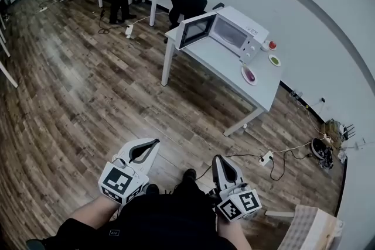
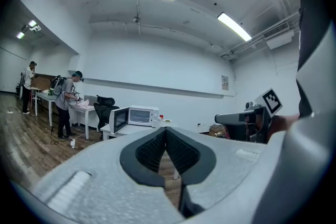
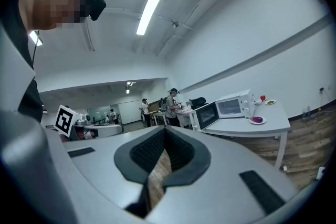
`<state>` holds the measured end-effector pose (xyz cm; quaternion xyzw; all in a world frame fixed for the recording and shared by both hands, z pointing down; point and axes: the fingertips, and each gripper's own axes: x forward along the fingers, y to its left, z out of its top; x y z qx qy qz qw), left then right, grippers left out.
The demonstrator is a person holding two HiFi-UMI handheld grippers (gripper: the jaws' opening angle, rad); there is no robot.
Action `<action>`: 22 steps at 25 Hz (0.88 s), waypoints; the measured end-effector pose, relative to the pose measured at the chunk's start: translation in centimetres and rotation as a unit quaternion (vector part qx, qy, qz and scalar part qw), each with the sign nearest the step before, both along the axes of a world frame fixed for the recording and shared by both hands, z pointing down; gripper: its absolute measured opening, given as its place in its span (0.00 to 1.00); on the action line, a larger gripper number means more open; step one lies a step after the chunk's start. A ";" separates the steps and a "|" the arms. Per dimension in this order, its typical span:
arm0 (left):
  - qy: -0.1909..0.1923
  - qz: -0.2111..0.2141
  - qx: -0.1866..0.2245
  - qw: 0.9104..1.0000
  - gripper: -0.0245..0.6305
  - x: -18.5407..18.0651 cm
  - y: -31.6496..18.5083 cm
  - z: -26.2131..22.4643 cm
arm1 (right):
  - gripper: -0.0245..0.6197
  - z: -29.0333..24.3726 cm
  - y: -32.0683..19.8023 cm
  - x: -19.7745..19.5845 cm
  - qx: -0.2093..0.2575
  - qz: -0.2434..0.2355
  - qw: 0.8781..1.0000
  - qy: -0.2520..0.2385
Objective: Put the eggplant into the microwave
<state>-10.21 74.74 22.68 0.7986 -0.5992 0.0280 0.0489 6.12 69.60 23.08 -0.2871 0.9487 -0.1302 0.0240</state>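
Eggplant [image 1: 251, 75] lies on its plate [image 1: 244, 69] beside the open microwave [image 1: 234, 32], well apart from you, and with your left gripper [image 1: 156, 141] and right gripper [image 1: 218, 157] both closed, empty, the whole job is ahead.

Left gripper [image 1: 153, 142]: jaws together, nothing between them, held about level, near the body. Right gripper [image 1: 218, 158]: jaws together, nothing between them, level, beside the left.

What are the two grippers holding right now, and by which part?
Nothing. The left gripper and right gripper are both shut with nothing between their jaws. The eggplant lies untouched on its plate.
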 end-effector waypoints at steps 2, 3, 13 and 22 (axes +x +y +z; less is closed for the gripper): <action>0.000 0.001 -0.001 1.000 0.05 0.0 -0.5 0.1 | 0.06 0.0 -0.6 -0.1 -0.004 0.000 1.000 -0.005; -0.001 0.002 -0.002 1.000 0.05 -0.1 -0.8 0.1 | 0.06 0.1 -0.9 -0.2 -0.005 -0.001 1.000 -0.006; -0.011 -0.007 -0.013 1.000 0.05 -0.9 -7.0 0.8 | 0.06 1.5 -8.0 -1.9 -0.024 -0.020 0.999 -0.019; -0.020 -0.005 -0.030 0.999 0.05 -0.3 -17.5 1.1 | 0.06 2.0 -18.1 -1.4 -0.033 -0.016 0.999 -0.017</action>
